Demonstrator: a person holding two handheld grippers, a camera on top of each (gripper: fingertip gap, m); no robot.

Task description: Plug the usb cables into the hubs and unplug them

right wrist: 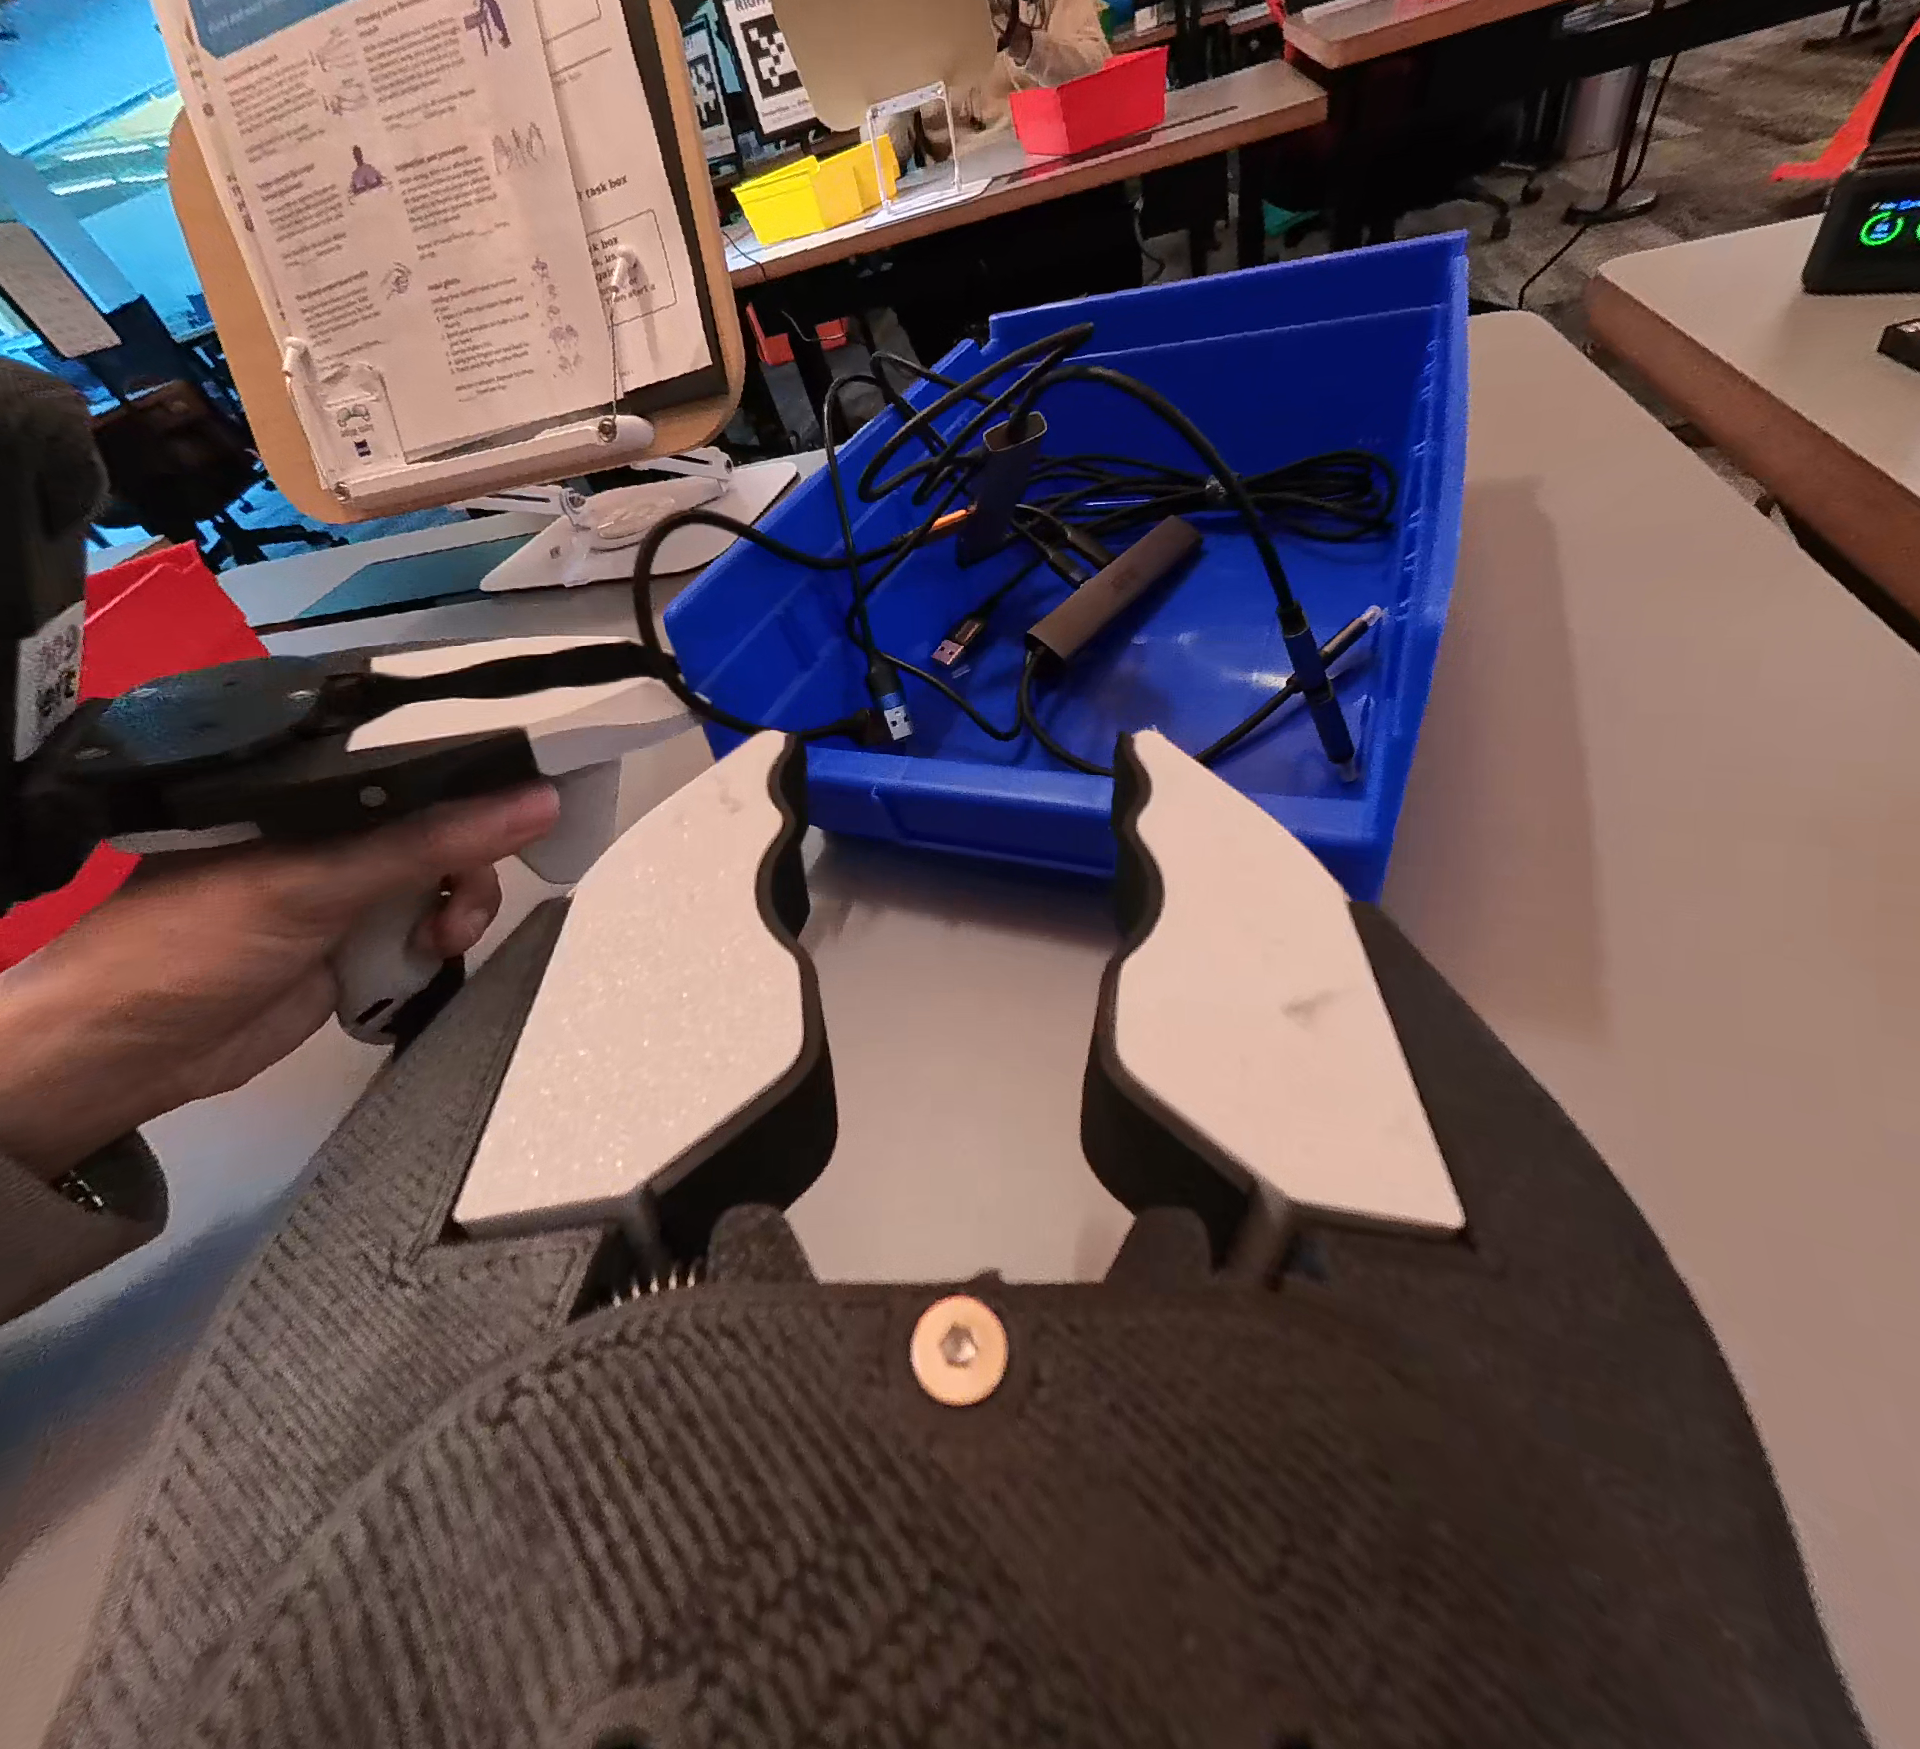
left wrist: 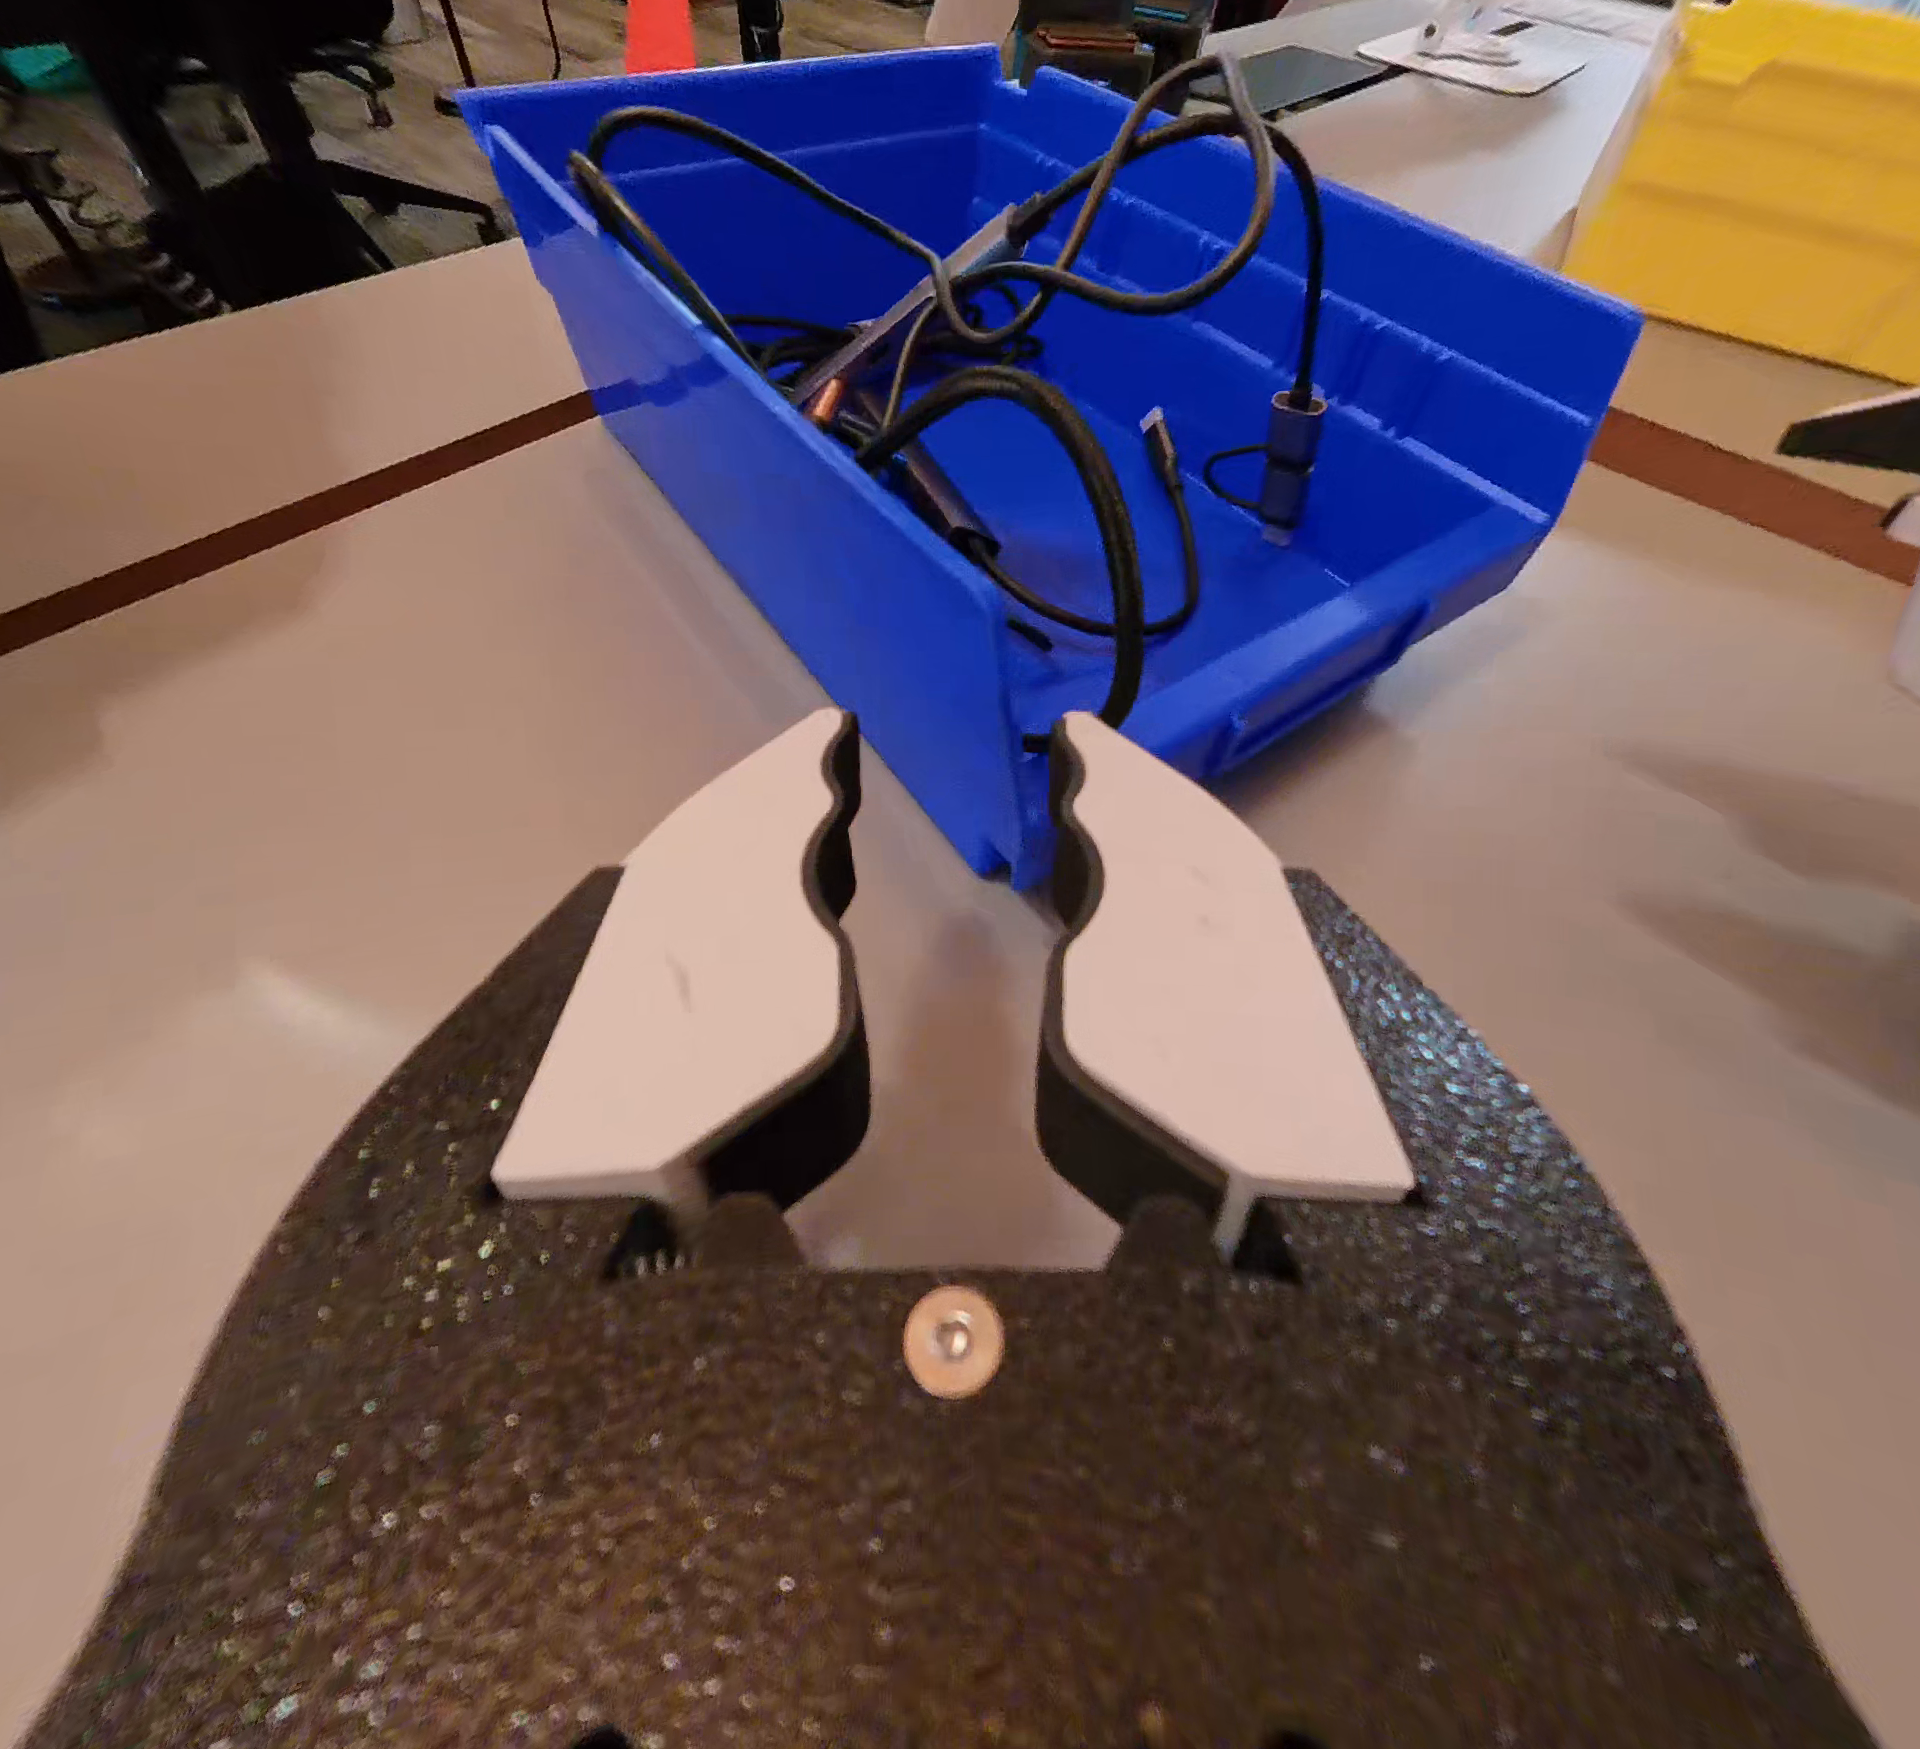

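While both grippers wait in front of it, the big grey table [right wrist: 1621, 868] holds a blue bin [left wrist: 831, 556] with all the task things inside. The bin sits just past the fingertips of both tools. In it lies a messy pile of black cables [right wrist: 1039, 473], looped over each other. Two dark hubs are in there too: a flat hub [right wrist: 1117, 593] lying on the bin floor and an upright hub [right wrist: 1003, 484] leaning in the tangle. A small loose plug [right wrist: 896, 720] with a blue and silver end rests near the front wall.

The left gripper [left wrist: 954, 749] is partly open and holds nothing. The right gripper [right wrist: 956, 754] is wide open and also holds nothing.

Nothing looks picked up yet, so this seems to be the very start. Next, one gripper likely needs to reach into the bin and pinch a plug, while the other grabs a hub to keep it from sliding.
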